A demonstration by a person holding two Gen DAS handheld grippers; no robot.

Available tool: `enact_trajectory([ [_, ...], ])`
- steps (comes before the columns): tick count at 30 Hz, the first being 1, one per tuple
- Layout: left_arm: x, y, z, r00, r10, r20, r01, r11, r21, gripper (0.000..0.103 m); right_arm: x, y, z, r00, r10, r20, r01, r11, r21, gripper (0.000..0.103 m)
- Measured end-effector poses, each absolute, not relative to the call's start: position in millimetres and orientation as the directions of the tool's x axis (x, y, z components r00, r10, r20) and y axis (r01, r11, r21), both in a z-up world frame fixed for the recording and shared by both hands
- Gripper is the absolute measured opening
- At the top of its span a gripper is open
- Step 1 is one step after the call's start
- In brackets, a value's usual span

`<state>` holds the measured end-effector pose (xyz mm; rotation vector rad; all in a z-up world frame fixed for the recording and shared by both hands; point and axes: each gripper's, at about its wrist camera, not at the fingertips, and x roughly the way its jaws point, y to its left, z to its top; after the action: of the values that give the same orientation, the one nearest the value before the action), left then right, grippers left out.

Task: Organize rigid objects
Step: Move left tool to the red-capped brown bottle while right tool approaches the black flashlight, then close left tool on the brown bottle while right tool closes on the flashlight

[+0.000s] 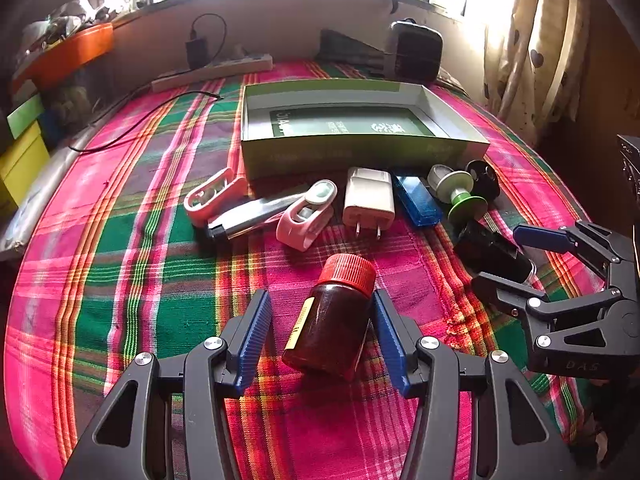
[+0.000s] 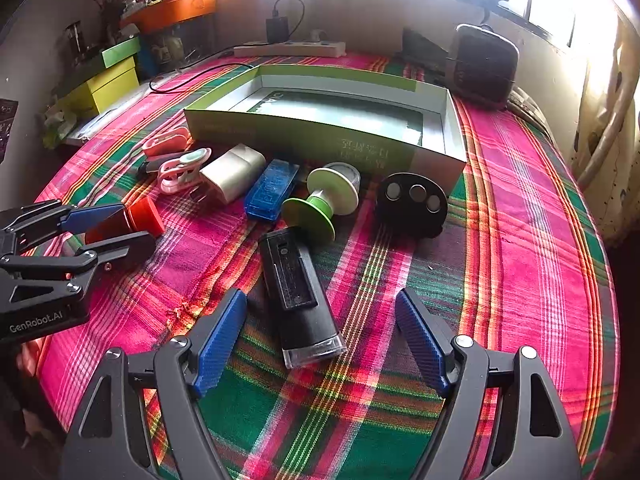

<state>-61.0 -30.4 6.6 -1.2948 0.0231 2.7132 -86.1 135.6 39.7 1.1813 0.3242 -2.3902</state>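
Note:
A brown bottle with a red cap [image 1: 332,320] lies on the plaid cloth between the open fingers of my left gripper [image 1: 320,312]; its right pad looks close to the bottle, the left pad apart. It also shows in the right wrist view [image 2: 128,220]. A black rectangular device [image 2: 300,300] lies between the open fingers of my right gripper [image 2: 322,312], untouched. An open green box [image 1: 352,128] stands behind a row of items: pink clips [image 1: 306,216], white charger [image 1: 368,200], blue case [image 1: 416,200], green spool [image 1: 460,192], black oval piece [image 2: 412,204].
A power strip [image 1: 212,70] and black cable [image 1: 132,124] lie at the back left. A dark speaker-like box [image 1: 416,52] stands at the back right. Yellow and green boxes [image 2: 108,76] and an orange tray [image 2: 176,8] sit off the left edge. A curtain [image 1: 532,40] hangs right.

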Motion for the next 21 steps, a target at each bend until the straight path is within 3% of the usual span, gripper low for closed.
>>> enact_trajectory([
  [3,-62.1,-30.4,6.7,-0.620,0.110,-0.777,-0.128,-0.991,-0.038,0.051,-85.6,135.0,40.0,-0.533,-0.294,-0.794,0.495,-0.869,-0.011,0.075],
  [10,-61.3,-34.1,7.1,-0.619,0.110,-0.778,-0.101,-0.993,-0.060,0.050,-83.9,136.4,42.4,-0.544,-0.294,-0.786,0.487,-0.873,-0.010,0.056],
  [15,-61.8,-35.5,7.8,-0.614,0.104,-0.782,-0.083,-0.994,-0.067,0.047,-82.9,136.5,43.2,-0.546,-0.296,-0.784,0.484,-0.875,-0.006,0.049],
  [17,-61.5,-35.7,8.0,-0.613,0.099,-0.784,-0.078,-0.995,-0.065,0.045,-82.2,136.2,43.8,-0.547,-0.298,-0.782,0.483,-0.875,-0.005,0.038],
  [21,-61.3,-39.1,8.6,-0.611,0.096,-0.786,-0.062,-0.995,-0.073,0.039,-81.9,136.1,44.6,-0.549,-0.295,-0.782,0.473,-0.881,0.000,0.031],
])
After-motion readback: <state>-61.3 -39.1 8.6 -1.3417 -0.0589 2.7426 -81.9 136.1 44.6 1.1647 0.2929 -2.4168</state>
